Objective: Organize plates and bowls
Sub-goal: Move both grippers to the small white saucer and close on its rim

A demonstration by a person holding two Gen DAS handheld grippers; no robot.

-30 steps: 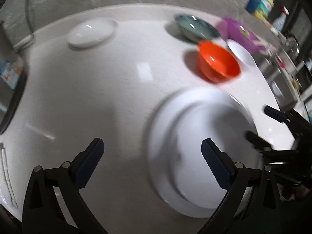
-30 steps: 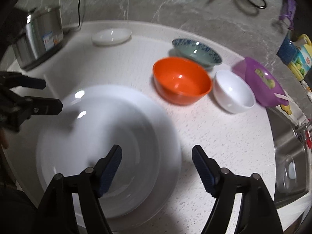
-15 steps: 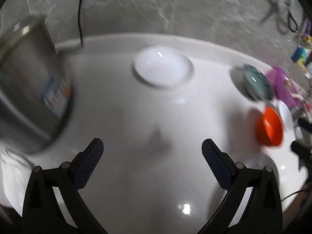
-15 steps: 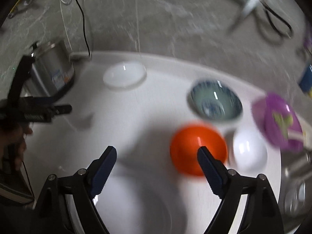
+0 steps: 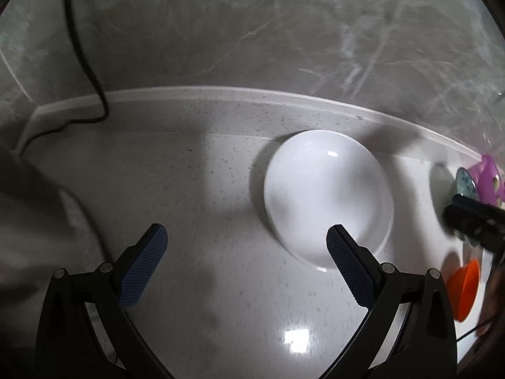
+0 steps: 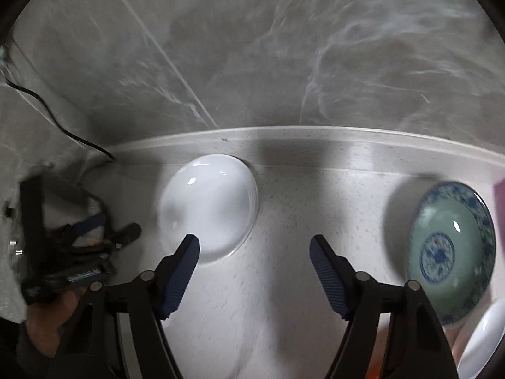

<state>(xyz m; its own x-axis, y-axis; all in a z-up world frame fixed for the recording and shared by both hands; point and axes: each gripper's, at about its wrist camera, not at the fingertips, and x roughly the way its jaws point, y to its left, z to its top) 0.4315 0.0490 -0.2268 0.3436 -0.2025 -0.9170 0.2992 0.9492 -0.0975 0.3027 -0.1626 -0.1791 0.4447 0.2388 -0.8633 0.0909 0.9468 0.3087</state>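
Both tongs, left tongs (image 5: 246, 244) and right tongs (image 6: 254, 252), hang spread and empty over the bench (image 5: 195, 189); the right's jaws have just narrowed. Beyond them, near the wall, sits the white plate (image 5: 328, 195), seemingly next for collecting.

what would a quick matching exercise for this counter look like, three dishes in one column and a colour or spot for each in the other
Things:
1. small plate
2. patterned bowl
3. orange bowl

Descriptions:
A. blue and green, right of the right gripper
B. plain white, near the back edge of the counter
C. at the far right rim of the left wrist view

Pairs: 1-B, 2-A, 3-C
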